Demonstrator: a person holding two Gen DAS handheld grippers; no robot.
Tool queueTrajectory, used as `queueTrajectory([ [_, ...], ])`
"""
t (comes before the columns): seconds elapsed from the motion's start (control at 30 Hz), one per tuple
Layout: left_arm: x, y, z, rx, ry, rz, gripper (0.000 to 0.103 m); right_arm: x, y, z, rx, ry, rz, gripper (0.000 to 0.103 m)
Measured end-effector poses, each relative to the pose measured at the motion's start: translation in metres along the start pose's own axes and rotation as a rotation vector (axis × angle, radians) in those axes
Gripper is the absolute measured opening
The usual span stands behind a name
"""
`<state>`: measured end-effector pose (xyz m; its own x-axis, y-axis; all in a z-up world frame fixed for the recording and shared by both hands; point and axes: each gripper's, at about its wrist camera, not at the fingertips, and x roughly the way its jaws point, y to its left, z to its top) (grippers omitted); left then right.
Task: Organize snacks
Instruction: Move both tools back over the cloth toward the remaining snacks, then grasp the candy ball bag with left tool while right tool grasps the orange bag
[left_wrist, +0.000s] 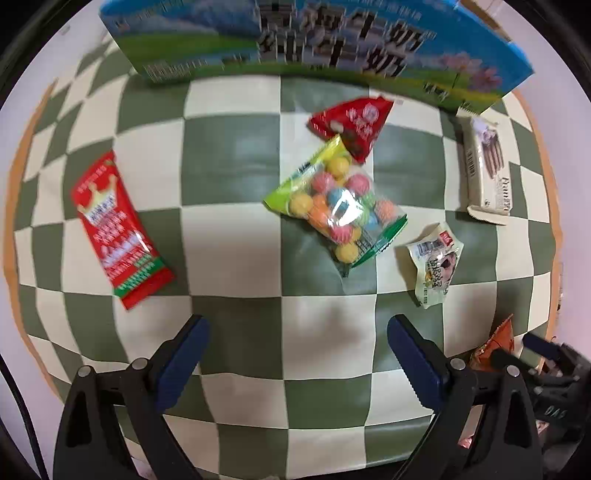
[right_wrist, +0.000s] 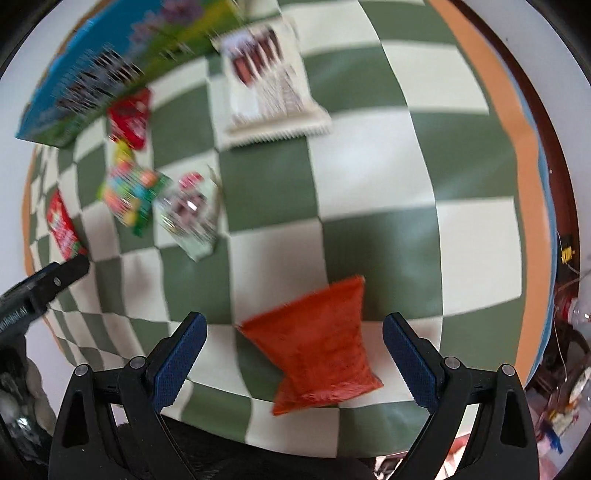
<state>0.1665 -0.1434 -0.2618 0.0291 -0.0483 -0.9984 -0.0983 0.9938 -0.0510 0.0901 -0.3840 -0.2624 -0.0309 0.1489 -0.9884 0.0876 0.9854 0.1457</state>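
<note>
Several snack packets lie on a green-and-cream checkered cloth. A clear bag of coloured candy balls (left_wrist: 338, 205) sits in the middle, partly over a red triangular packet (left_wrist: 354, 123). A long red packet (left_wrist: 120, 229) lies at the left, a cream wafer bar (left_wrist: 485, 166) at the right, a small pale packet (left_wrist: 436, 264) below it. My left gripper (left_wrist: 295, 354) hovers open over bare cloth, short of the candy bag. My right gripper (right_wrist: 295, 350) is open, with an orange packet (right_wrist: 325, 350) lying between its fingers, untouched. That orange packet (left_wrist: 496, 345) and the right gripper (left_wrist: 554, 365) show at the left view's lower right.
A blue-and-green milk carton box (left_wrist: 295, 40) stands along the far side of the cloth. The table's orange edge (right_wrist: 517, 122) runs down the right, with clutter beyond it. The left gripper's finger (right_wrist: 55, 280) pokes into the right view at left.
</note>
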Motion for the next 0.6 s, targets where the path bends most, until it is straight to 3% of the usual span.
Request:
queueTrajectory([
  [0.17,0.016,-0.004,0.01,-0.052,0.042,-0.041,0.099,0.029,-0.013,-0.01,0.033,0.055,0.048,0.098],
  [0.27,0.025,-0.007,0.021,-0.088,0.081,-0.088,0.099,0.042,-0.015,-0.013,0.031,0.069,0.034,0.094],
  [0.47,0.049,-0.006,0.051,-0.21,0.165,-0.23,0.099,0.044,-0.007,-0.013,-0.005,0.018,-0.005,0.062],
  [0.6,0.062,-0.004,0.069,-0.278,0.181,-0.258,0.099,0.042,-0.005,-0.013,-0.001,-0.008,-0.002,0.058],
])
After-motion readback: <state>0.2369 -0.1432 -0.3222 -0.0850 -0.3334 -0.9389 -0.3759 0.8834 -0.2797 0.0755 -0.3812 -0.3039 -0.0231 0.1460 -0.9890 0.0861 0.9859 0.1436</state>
